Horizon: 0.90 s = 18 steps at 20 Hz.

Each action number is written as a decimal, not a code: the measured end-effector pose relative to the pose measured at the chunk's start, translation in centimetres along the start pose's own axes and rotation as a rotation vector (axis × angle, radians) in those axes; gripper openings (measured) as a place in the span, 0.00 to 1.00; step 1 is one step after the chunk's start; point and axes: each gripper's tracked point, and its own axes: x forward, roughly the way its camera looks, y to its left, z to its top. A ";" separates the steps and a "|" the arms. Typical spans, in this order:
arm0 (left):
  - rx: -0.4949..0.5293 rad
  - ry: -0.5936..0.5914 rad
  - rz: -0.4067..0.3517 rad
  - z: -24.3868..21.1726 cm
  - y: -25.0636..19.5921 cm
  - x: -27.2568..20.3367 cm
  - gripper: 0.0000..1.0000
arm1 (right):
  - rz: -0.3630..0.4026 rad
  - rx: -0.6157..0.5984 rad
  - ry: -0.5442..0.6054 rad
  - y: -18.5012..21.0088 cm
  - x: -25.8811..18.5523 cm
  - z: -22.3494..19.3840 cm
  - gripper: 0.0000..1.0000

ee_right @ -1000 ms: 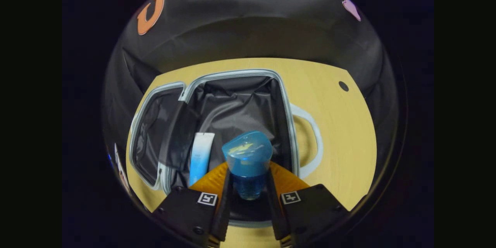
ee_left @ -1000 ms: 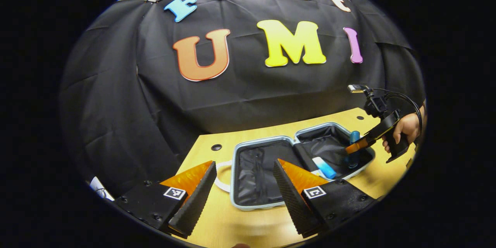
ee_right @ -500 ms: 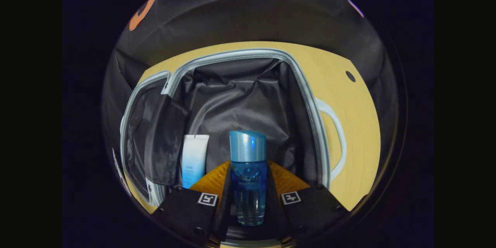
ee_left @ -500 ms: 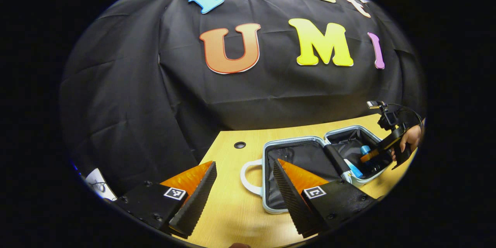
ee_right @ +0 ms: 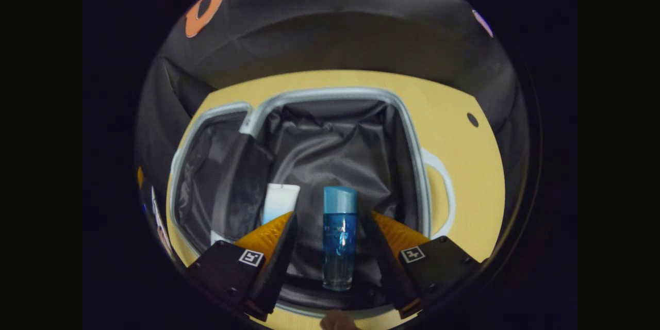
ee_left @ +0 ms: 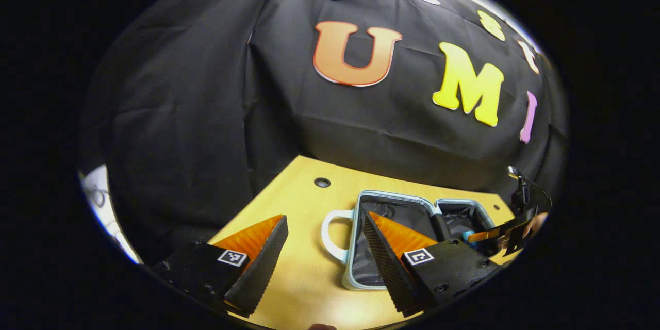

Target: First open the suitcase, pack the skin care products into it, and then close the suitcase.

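Note:
The light-blue suitcase (ee_right: 330, 94) lies open on the wooden table, both black-lined halves facing up. In the right gripper view a blue bottle (ee_right: 339, 236) lies flat in the near half, beside a white-and-blue tube (ee_right: 279, 202). My right gripper (ee_right: 330, 247) is open, its fingers standing apart on either side of the bottle without pressing it. In the left gripper view the suitcase (ee_left: 356, 201) sits ahead to the right with its white handle (ee_left: 330, 232) toward me. My left gripper (ee_left: 322, 255) hangs open over the table, holding nothing. The right gripper (ee_left: 502, 232) shows far right over the case.
The wooden table (ee_left: 304, 185) has a round hole (ee_left: 322, 182) near its far edge, and another hole (ee_right: 472, 119) at the right in the right gripper view. The black booth cloth hangs close behind the table. A second white handle (ee_right: 443, 185) juts from the case's right side.
My right gripper lowered the blue bottle flat into the suitcase, opened and let it go. The left gripper swung left and tilted, so the suitcase slid toward the right of its view.

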 end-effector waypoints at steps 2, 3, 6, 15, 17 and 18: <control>-0.139 0.076 -0.018 -2.4 0.2 1.8 0.97 | 0.033 -0.038 -0.065 0.3 -4.2 1.3 0.77; -0.221 0.106 -0.027 -3.4 0.0 2.5 0.97 | 0.044 -0.068 -0.096 0.2 -6.7 1.5 0.79; -0.410 0.159 -0.045 -5.7 0.4 4.6 0.97 | 0.040 -0.112 -0.202 -0.9 -14.2 1.9 0.76; -0.765 0.259 -0.055 -10.6 0.5 10.4 0.87 | -0.073 0.054 -0.420 -8.0 -33.9 -1.2 0.78; -0.766 0.301 -0.055 -11.6 -0.2 11.0 0.75 | -0.114 0.096 -0.466 -9.6 -36.2 -1.5 0.78; -0.765 0.310 -0.052 -11.7 -0.2 11.2 0.64 | -0.122 0.121 -0.473 -10.0 -37.0 -1.9 0.76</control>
